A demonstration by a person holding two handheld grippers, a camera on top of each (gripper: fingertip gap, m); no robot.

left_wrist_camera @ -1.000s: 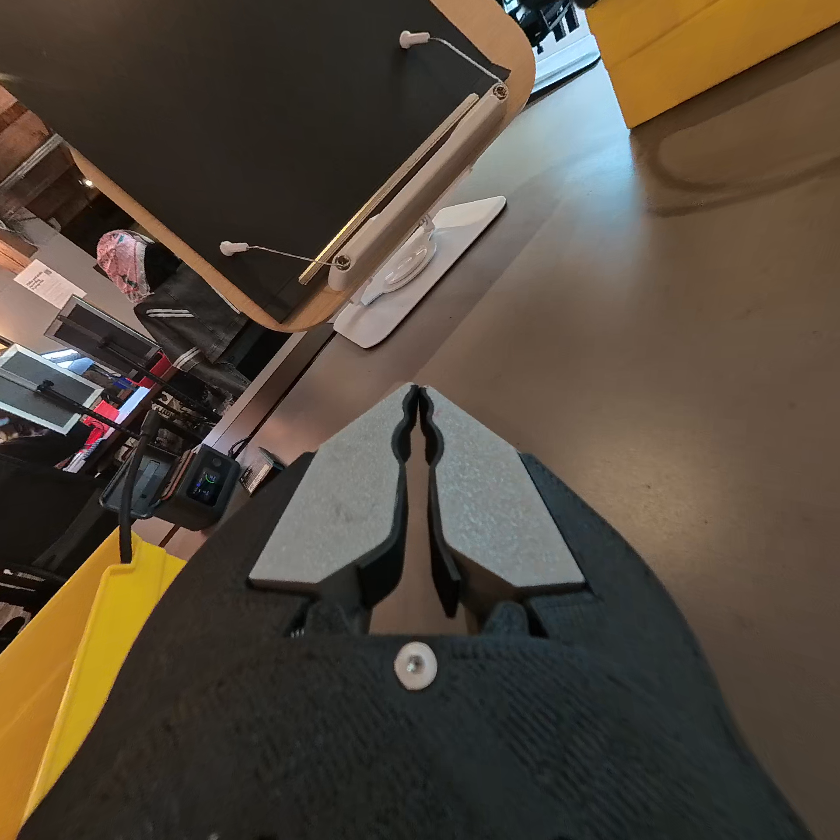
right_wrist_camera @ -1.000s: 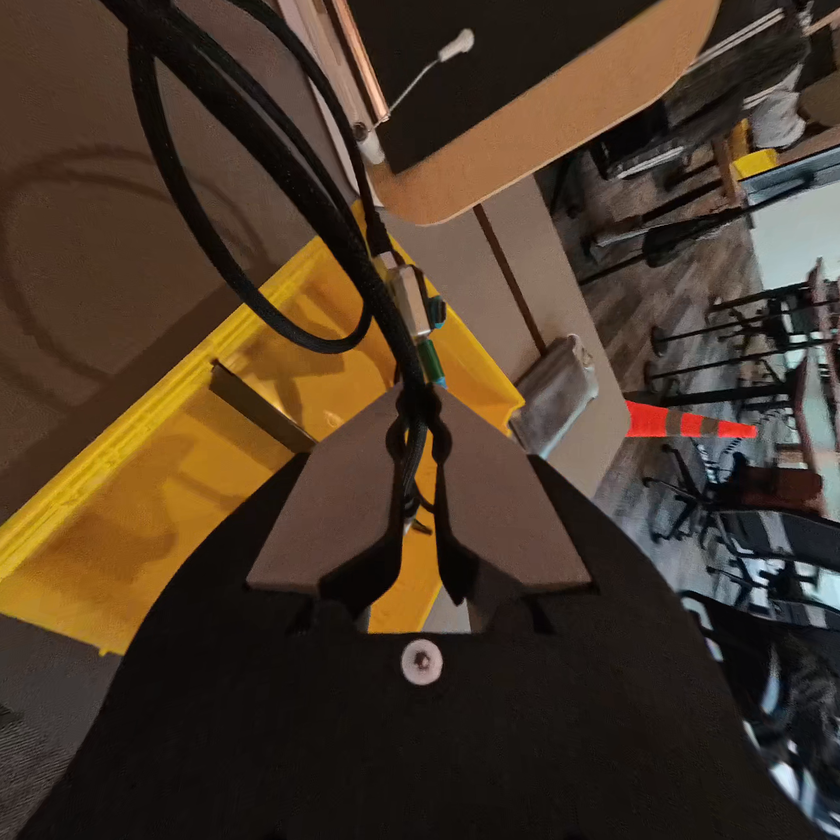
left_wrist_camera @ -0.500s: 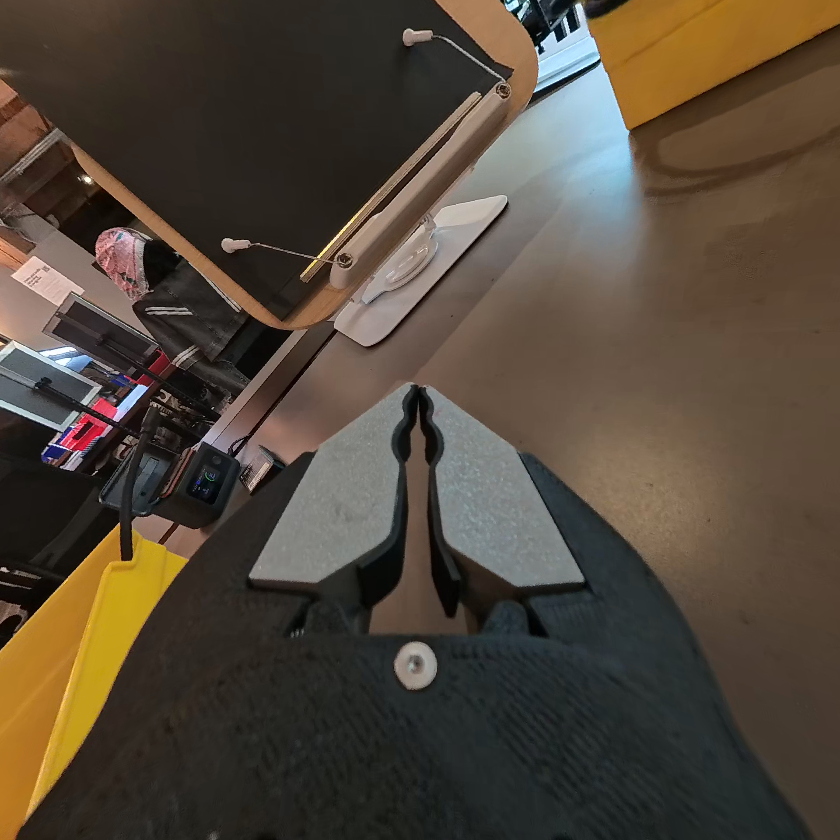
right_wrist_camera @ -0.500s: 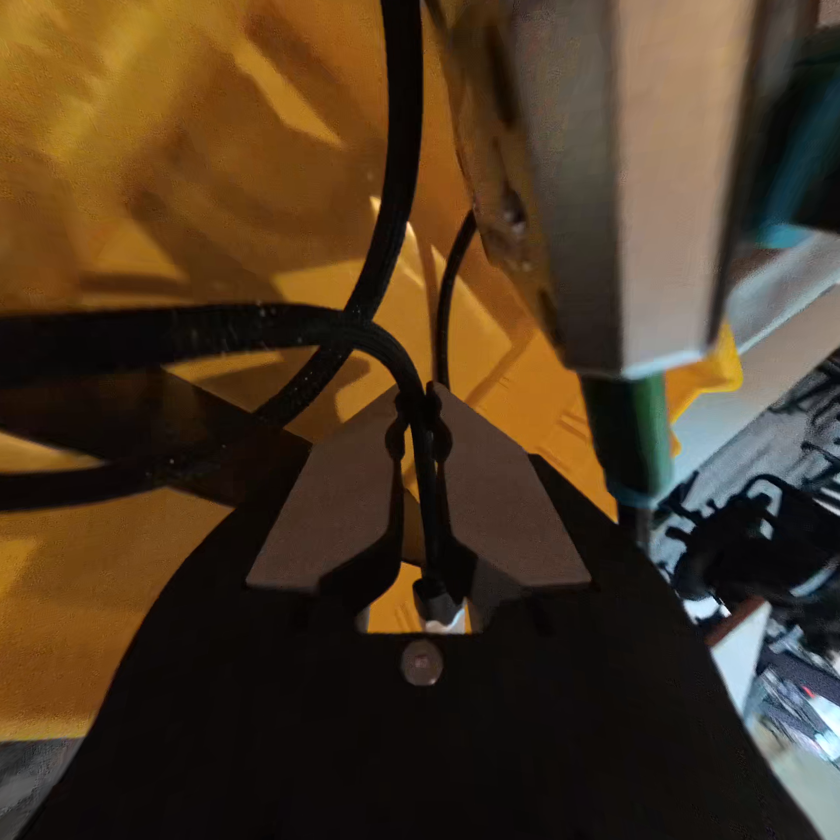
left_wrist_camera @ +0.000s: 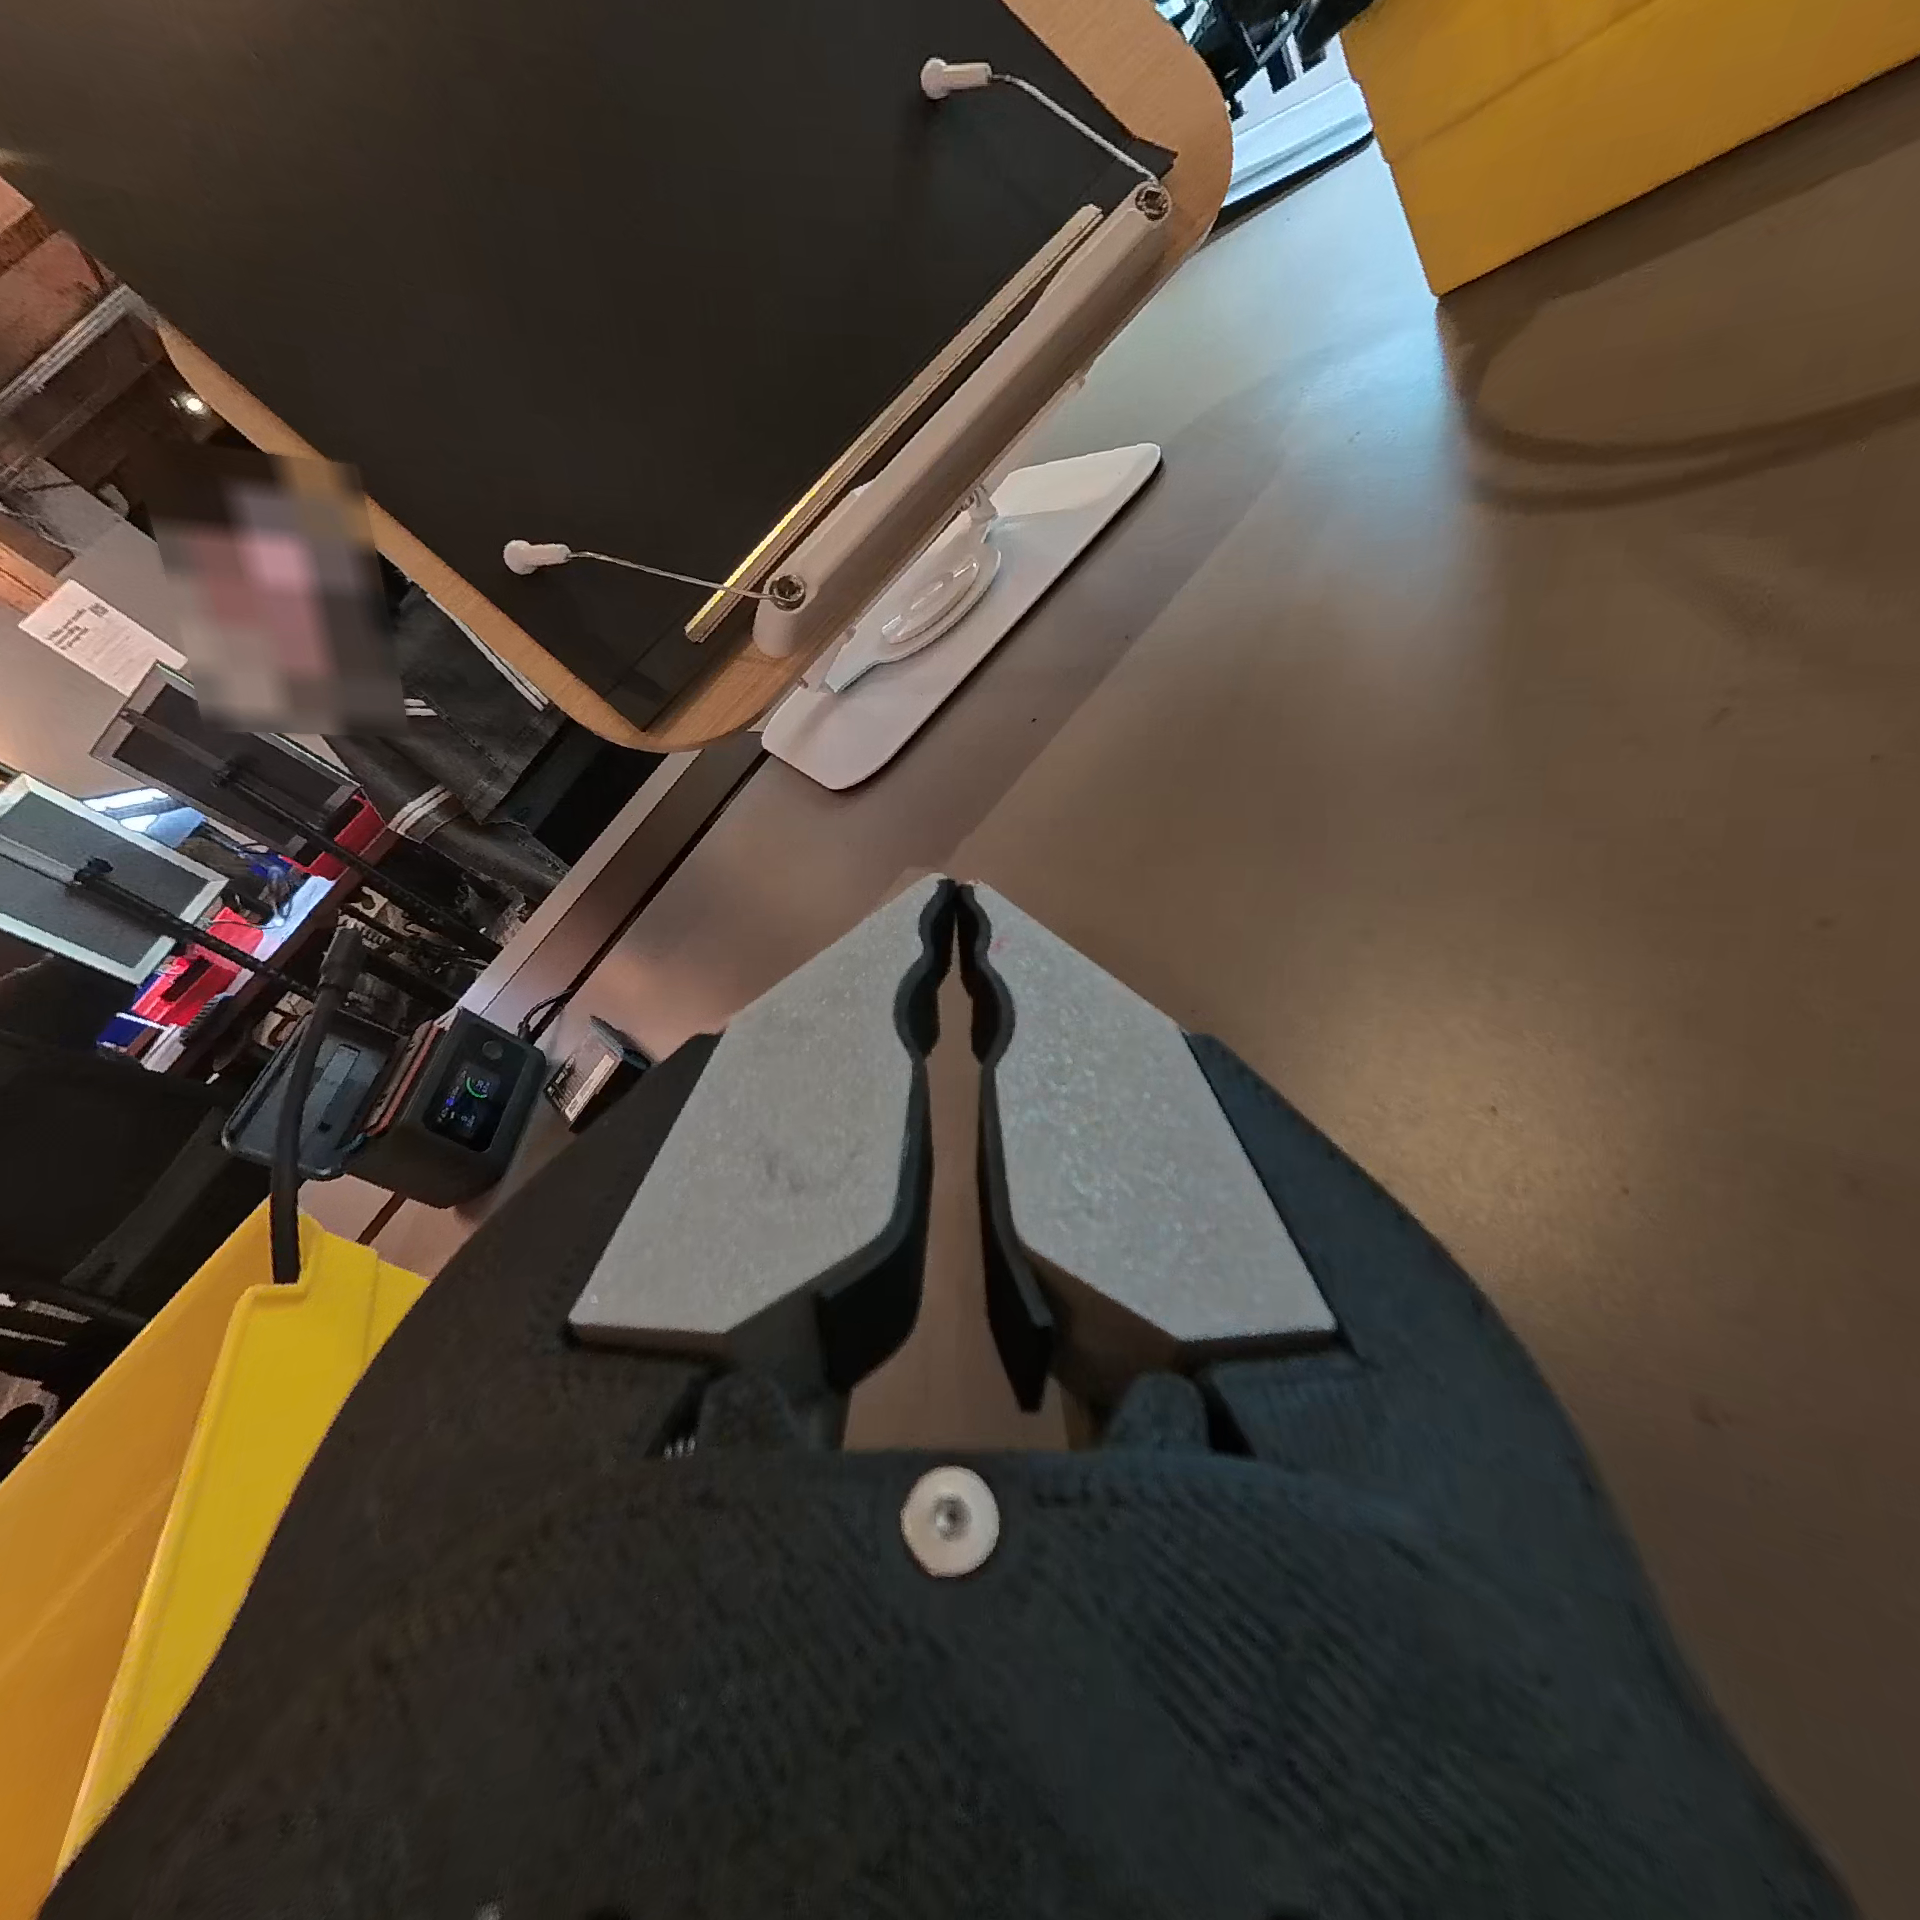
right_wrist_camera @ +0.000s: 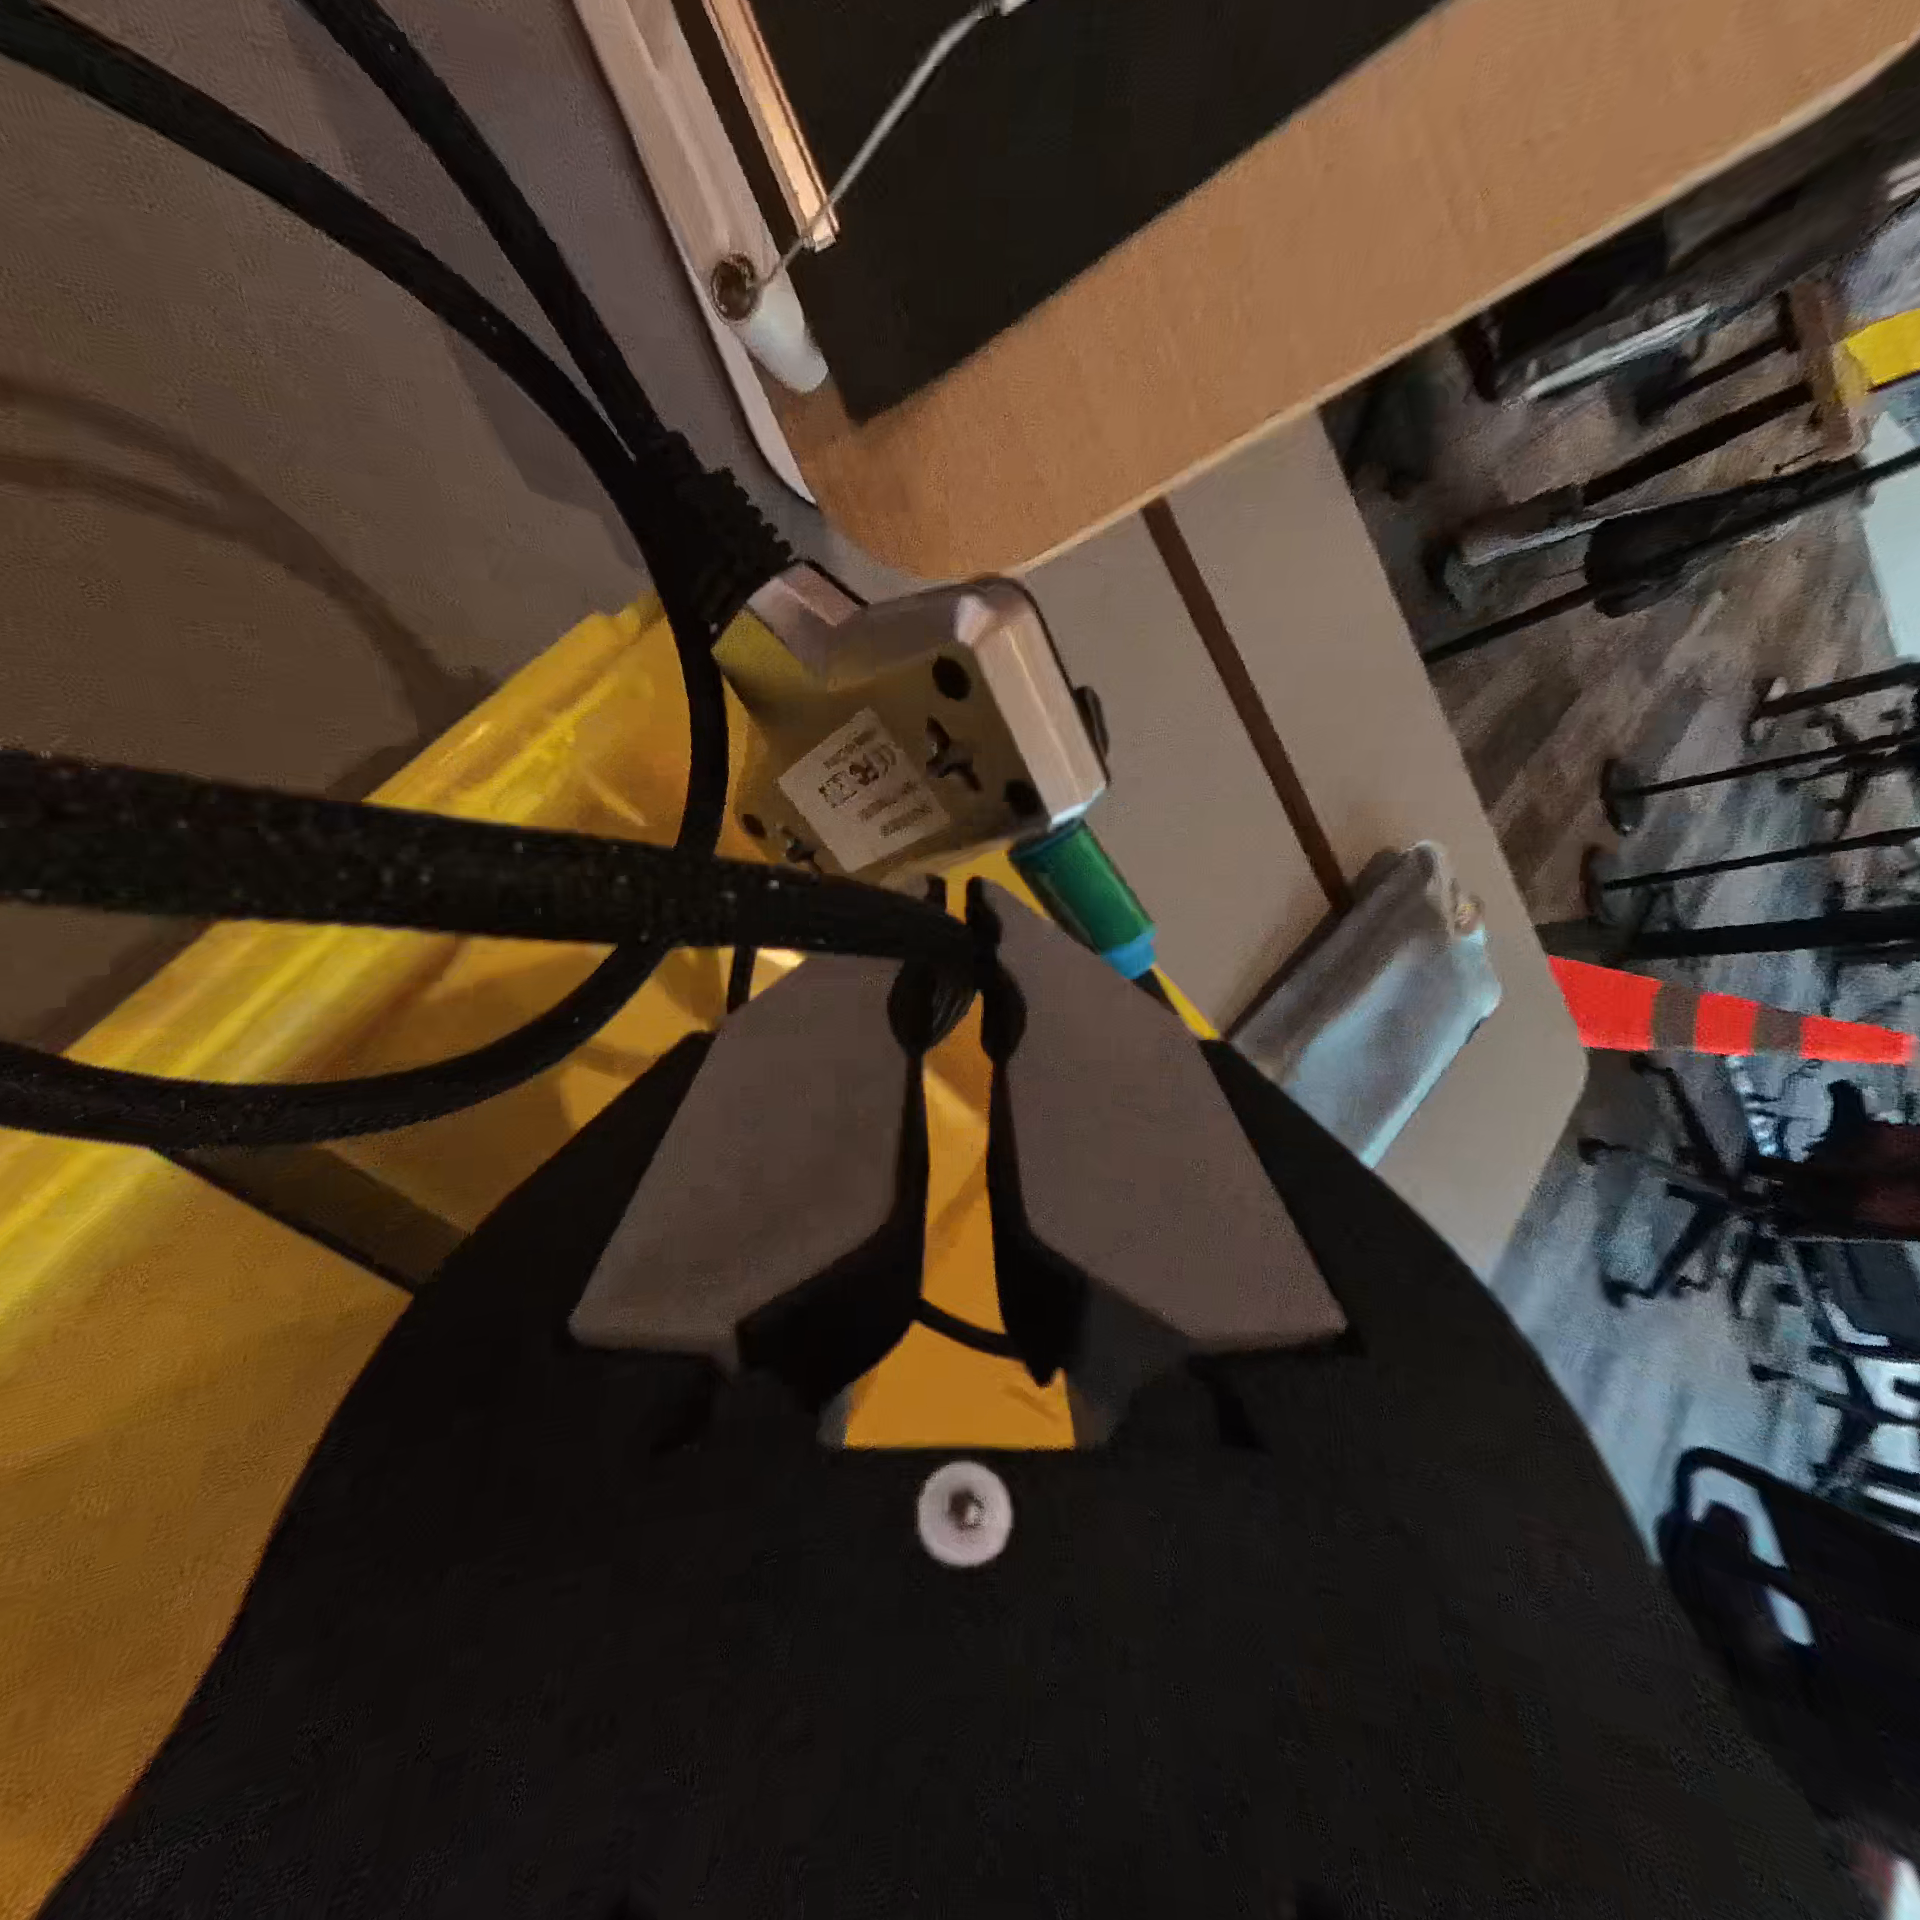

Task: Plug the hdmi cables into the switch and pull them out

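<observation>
Left wrist view: the left gripper (left_wrist_camera: 957, 902) hangs low over the dark counter (left_wrist_camera: 1455, 831), its grey fingers (left_wrist_camera: 790, 1153) drawn together at the tips with nothing between them.
Ahead of the left fingers: a white stand base (left_wrist_camera: 977, 623) on the counter, carrying a tilted wooden board with a black sheet (left_wrist_camera: 582, 291) held by two wire clips.
Left of the left fingers: a small dark device with a lit screen (left_wrist_camera: 468, 1101) near the counter edge, and a yellow bin (left_wrist_camera: 156, 1507) with a black cable end (left_wrist_camera: 301, 1101) rising above its rim.
Far right ahead: a second yellow bin (left_wrist_camera: 1621, 135).
Right wrist view: the right gripper (right_wrist_camera: 971, 914) has its fingers (right_wrist_camera: 1132, 1143) pinched on a black braided hdmi cable (right_wrist_camera: 416, 862) that runs off to the left from the tips.
Switch: a small silver switch (right_wrist_camera: 914, 727) hangs just beyond the fingertips, above a yellow bin (right_wrist_camera: 312, 1018), underside label facing the camera.
Switch connections: another braided cable (right_wrist_camera: 717, 540) enters its upper corner; a green plug (right_wrist_camera: 1081, 883) sits in its lower right end, just right of the fingertips.
Hdmi plug in the grip: hidden, so whether it is seated cannot be told.
</observation>
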